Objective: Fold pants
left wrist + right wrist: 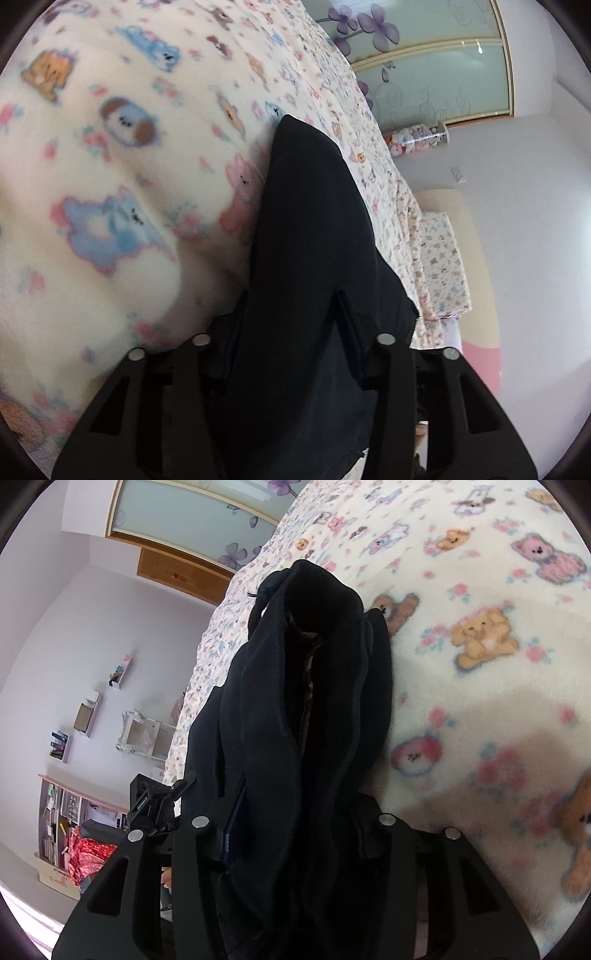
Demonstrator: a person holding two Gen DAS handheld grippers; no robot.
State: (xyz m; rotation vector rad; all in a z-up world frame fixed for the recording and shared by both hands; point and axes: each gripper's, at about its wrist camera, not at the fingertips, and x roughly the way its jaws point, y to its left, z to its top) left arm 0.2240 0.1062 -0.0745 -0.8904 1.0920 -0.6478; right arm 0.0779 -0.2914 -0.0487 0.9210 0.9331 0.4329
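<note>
Black pants point(314, 236) are seen gripped between the fingers of the left tongs point(291, 314), the dark cloth being bunched in the gap and running forward from the fingers in a long, narrowing fold whose rounded far end is raised against the bed point(110, 184). The bed is covered by a cream fleece blanket printed with blue, pink and orange bears, which is blurred in the left wrist view. To the right of the pants in that view, a wardrobe door point(443, 66) of pale green glass with purple flowers is shown, along with a white wall and a pillow point(441, 266) in the same bear print. In the right wrist view, the right tongs point(295, 794) are likewise clamped on the pants point(306, 686), where thicker layers are gathered: ribbed seams and an opening with a lighter lining are visible, and the bundle is held up just beside the blanket, with the bed point(480, 701) lying to its right. Whether the cloth is touching the blanket there cannot be told. To the left of the pants in that view, small wall shelves point(88, 712) are mounted on the white wall, a red patterned item point(88, 853) is seen lower down, and a black clamp-like fitting point(155, 801) is seen near the tongs.
</note>
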